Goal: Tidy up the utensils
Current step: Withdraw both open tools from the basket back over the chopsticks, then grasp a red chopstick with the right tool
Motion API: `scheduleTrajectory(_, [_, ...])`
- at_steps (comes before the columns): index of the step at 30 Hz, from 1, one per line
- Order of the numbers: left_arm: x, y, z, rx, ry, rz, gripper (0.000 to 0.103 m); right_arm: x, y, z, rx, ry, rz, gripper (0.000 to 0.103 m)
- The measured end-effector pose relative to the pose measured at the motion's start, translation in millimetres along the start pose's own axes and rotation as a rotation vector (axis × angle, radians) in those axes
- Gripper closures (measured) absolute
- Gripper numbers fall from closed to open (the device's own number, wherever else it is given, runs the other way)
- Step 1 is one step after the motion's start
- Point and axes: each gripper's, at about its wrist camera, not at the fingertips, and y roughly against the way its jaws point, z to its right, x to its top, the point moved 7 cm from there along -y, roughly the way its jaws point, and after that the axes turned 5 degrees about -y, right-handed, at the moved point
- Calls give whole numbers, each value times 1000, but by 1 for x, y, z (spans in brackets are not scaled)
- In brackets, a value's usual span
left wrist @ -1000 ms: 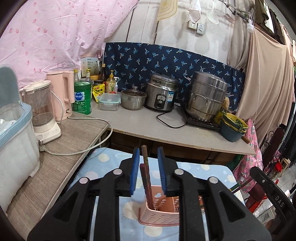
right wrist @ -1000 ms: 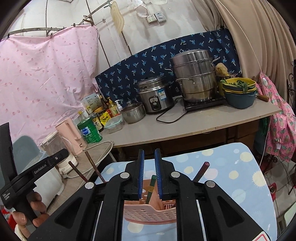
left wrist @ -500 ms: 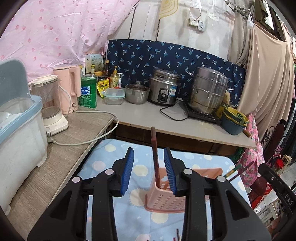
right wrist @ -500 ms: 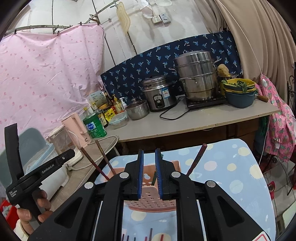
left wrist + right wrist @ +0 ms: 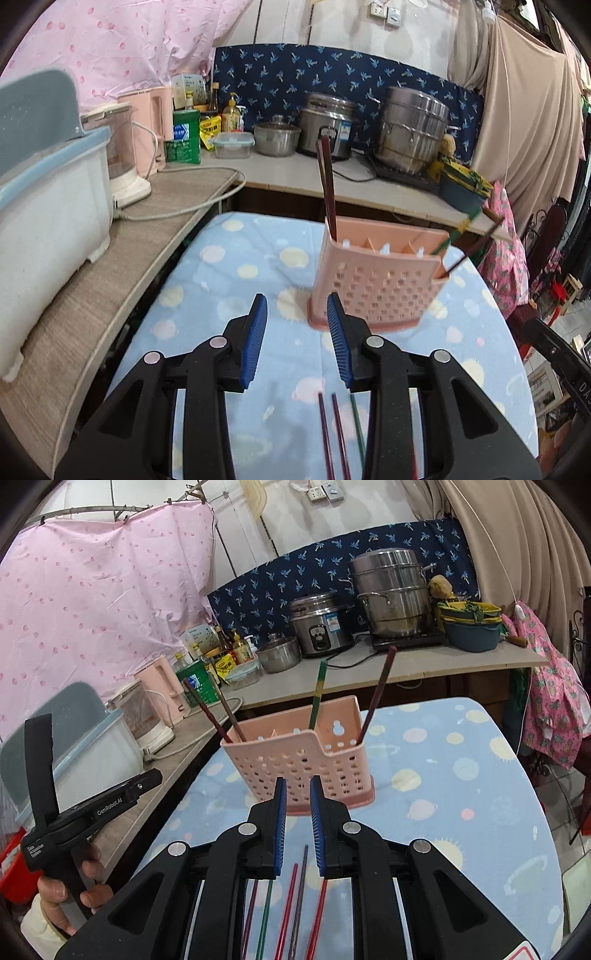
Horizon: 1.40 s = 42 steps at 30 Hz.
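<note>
A pink perforated utensil holder stands on the blue spotted cloth. Dark brown chopsticks stand in its left end; a green chopstick and a brown one lean in it too. Several loose chopsticks lie flat on the cloth near me. My left gripper is open and empty, just short of the holder. My right gripper has its jaws a small gap apart, holding nothing, above the loose chopsticks.
A white-and-blue bin, a blender and its cord lie on the left counter. Pots, a rice cooker, bottles and bowls line the back counter. The cloth-covered table drops off at the right.
Both grippers have pulled back and up from the holder. My left gripper let go of the dark chopsticks, which now stand in the holder. Loose chopsticks on the cloth have come into view.
</note>
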Motion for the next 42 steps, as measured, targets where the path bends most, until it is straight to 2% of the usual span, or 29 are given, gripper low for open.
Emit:
scheduleTrajectory(9, [-66, 16, 11, -16, -30, -57, 71, -78, 14, 16, -42, -19, -109, 89])
scheduleTrajectory(14, [-95, 20, 16, -28, -35, -87, 71, -111, 20, 20, -91, 23, -143, 89])
scheduleTrajectory(24, [-159, 21, 22, -37, -42, -194, 71, -176, 24, 11, -91, 62, -245, 89])
scheduleTrajectory(35, [-190, 30, 28, -68, -38, -249, 70, -211, 25, 0, -112, 109, -293, 89])
scheduleTrajectory(42, [-198, 35, 31, -84, -47, -256, 61, -215, 26, 7, -132, 100, -297, 89])
